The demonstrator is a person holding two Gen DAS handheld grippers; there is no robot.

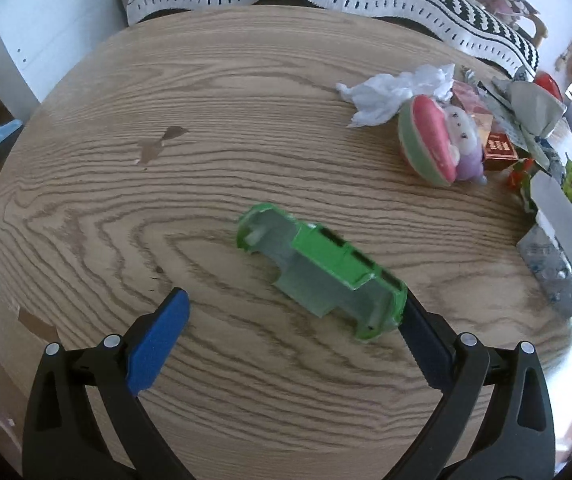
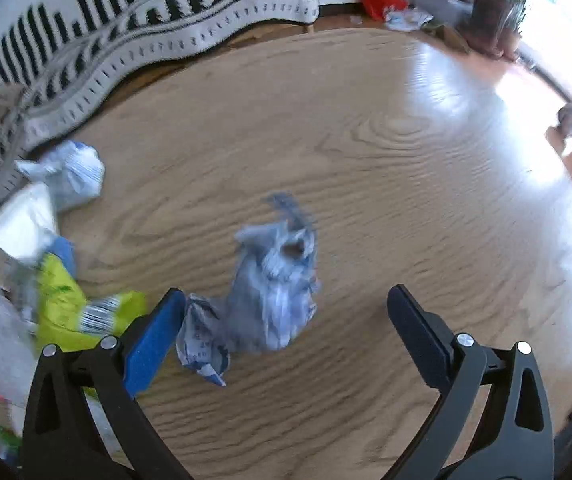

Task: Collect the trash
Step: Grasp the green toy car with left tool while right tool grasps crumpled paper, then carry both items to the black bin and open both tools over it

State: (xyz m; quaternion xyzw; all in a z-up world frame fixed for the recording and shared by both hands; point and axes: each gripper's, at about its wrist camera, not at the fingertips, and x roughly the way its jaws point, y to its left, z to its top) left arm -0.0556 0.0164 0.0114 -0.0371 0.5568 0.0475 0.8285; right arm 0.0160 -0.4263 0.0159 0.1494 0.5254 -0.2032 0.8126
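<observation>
Likely risk, left: green carton [image 1: 322, 276] lies skewed between the fingers; its near end touches only the right-side pad [image 1: 422, 344], so closing could spin it out.
Likely risk, right: crumpled grey-blue wrapper [image 2: 274, 288] sits nearer the blue pad [image 2: 154, 344]; soft and springy, it may squirt aside. View is blurred.
Left gripper [image 1: 294, 340]: fingers wide apart, nothing held, carton just ahead between them.
Right gripper [image 2: 286, 340]: fingers wide apart, empty; wrapper between them, apparently brushing the blue pad.
Beyond left gripper, to its right: tissue [image 1: 398, 88], plush toy [image 1: 438, 140], on the wooden table [image 1: 166, 200].
</observation>
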